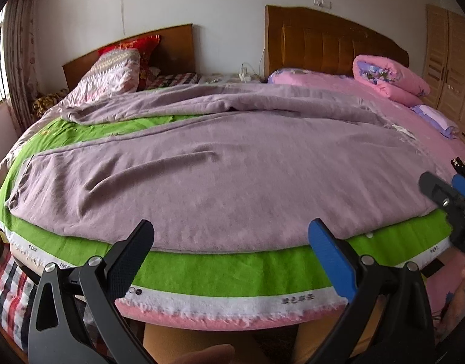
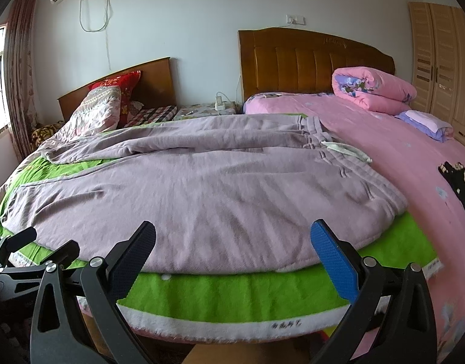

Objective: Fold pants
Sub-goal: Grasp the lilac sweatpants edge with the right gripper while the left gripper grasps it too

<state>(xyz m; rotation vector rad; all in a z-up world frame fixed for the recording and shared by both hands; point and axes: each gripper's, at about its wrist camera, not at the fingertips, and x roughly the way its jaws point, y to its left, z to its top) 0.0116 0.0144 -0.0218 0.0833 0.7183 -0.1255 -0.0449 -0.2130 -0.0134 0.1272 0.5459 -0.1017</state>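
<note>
Pants: mauve pants lie spread on the green cloth at the bed's near edge.
Right view only: waistband and white drawstring, toward the pink sheet.
Left view only: the right gripper at the pants' right edge.
Room: a bare green strip runs along the near edge.
Left gripper: jaws wide apart — holding nothing.
Right gripper: likewise wide, empty, just short of the pants.
</note>
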